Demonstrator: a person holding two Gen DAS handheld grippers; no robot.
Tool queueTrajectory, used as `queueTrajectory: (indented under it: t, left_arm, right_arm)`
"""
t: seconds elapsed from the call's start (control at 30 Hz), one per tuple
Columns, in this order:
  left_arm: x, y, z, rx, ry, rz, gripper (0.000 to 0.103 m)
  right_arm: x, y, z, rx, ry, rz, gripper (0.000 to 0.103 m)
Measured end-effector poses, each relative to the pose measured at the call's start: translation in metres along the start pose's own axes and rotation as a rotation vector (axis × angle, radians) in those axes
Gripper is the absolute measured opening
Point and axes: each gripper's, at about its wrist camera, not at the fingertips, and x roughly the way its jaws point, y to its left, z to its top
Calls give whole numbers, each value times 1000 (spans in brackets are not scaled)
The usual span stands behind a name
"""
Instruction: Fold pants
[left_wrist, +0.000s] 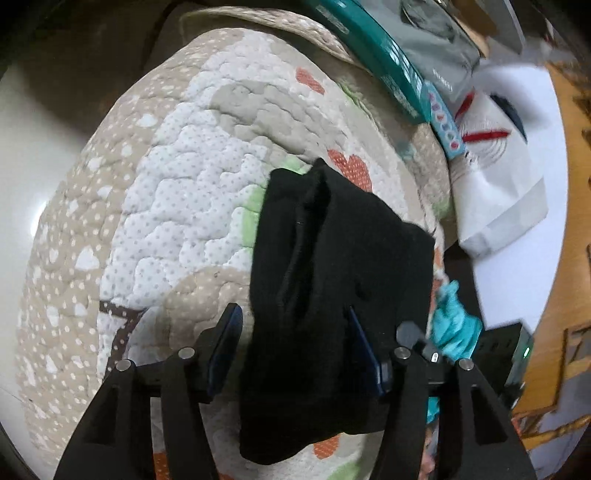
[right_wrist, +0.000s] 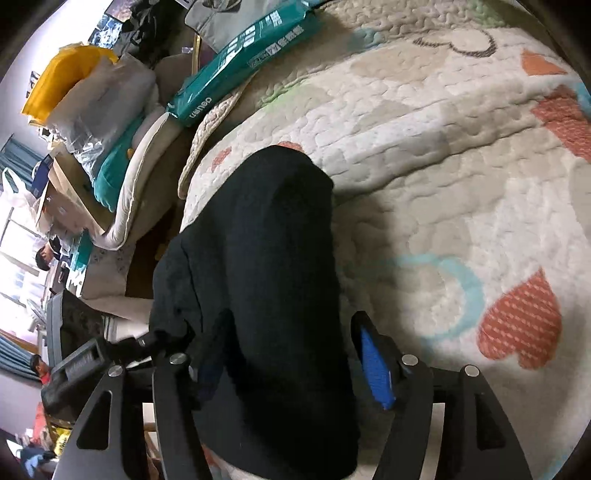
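Note:
The black pants (left_wrist: 332, 266) lie bunched on a quilted bedspread (left_wrist: 177, 192) with hearts and dots. In the left wrist view my left gripper (left_wrist: 291, 332) is open, its blue-padded fingers (left_wrist: 225, 343) either side of the black cloth, which runs between them toward the camera. In the right wrist view the pants (right_wrist: 273, 258) form a long dark fold on the bedspread (right_wrist: 461, 166). My right gripper (right_wrist: 291, 354) is open too, straddling the cloth; its right finger's blue pad (right_wrist: 376, 369) shows, the left one is partly hidden by fabric.
A teal package (right_wrist: 236, 66) and grey bag lie at the bed's far edge, also in the left wrist view (left_wrist: 376, 48). White bags (left_wrist: 498, 166) and teal cloth (left_wrist: 454, 325) sit right of the bed. Stacked bedding and a yellow bag (right_wrist: 62, 81) stand left.

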Motion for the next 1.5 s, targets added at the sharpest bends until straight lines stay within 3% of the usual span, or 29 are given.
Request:
queueTrajectory:
  t: [0.2,0.33,0.5,0.6,0.7,0.77,0.83,0.93,1.0,1.13,1.33,1.4,1.5]
  left_arm:
    - [-15,2,-6,-66,0,39,61]
    - [-41,3,-13,-68,-62,141,66]
    - [-80,-18,-46,67,-130,273,66]
    - [-105,-36,-86,178,-206,378,67]
    - [-134,-54,-135,275,-374,528,68]
    - [-153,-63,-162,314,-503,589,88]
    - [-176,-72,-193,335,-667,602,101]
    - [-202,-85,-220,341,-820,589,103]
    - [-206,-94,-224,352,-828,592,103]
    - [-193,-100,-219,369,-706,604,103]
    - [-172,-101,-226,395,-611,639,103]
    - [-161,-104,-229,434,-560,677,103]
    - [-143,-108,-235,480,-531,799,103]
  right_arm:
    - [-39,15,-19,-116,-26,-105,74]
    - [-73,23,-43,-181,-52,-136,75]
    - [-104,27,-77,-170,-94,-102,77]
    - [-112,27,-96,-160,-125,-94,78]
    - [-115,24,-115,-153,-151,-118,78]
    - [-118,21,-124,-153,-163,-137,78]
    - [-121,20,-132,-158,-177,-156,78]
    - [-128,22,-141,-172,-199,-163,78]
    - [-132,26,-146,-185,-215,-165,78]
    - [-135,35,-154,-228,-234,-175,79]
    - [-128,46,-166,-299,-227,-200,80]
    - [-126,49,-169,-315,-224,-201,80]
    - [-125,51,-170,-332,-224,-208,81]
